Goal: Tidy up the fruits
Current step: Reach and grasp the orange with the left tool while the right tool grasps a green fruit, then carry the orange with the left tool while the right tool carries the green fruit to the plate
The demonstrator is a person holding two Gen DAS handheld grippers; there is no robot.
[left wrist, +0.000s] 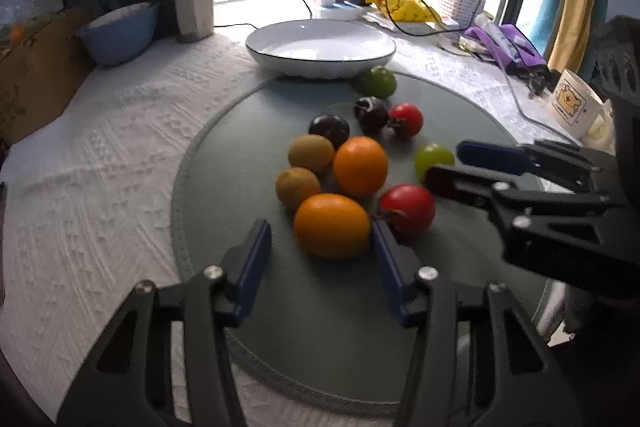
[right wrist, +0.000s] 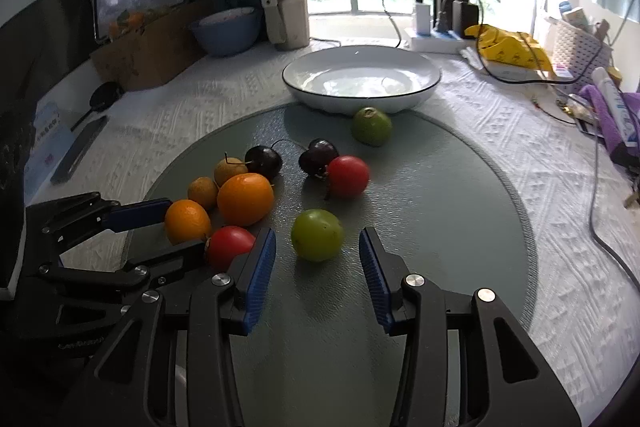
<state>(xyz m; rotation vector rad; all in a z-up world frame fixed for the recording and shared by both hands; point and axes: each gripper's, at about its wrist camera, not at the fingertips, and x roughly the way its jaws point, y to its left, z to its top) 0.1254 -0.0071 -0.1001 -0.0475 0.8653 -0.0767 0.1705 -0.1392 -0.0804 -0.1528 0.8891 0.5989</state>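
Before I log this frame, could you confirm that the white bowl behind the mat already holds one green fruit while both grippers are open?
Not quite: the white bowl is empty in the right wrist view; the green fruit lies on the mat just in front of it. Both grippers are open.

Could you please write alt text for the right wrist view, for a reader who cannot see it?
The open right gripper hovers before a green fruit on a round grey mat. Left of it the open left gripper brackets an orange among more fruit; an empty white bowl stands behind.
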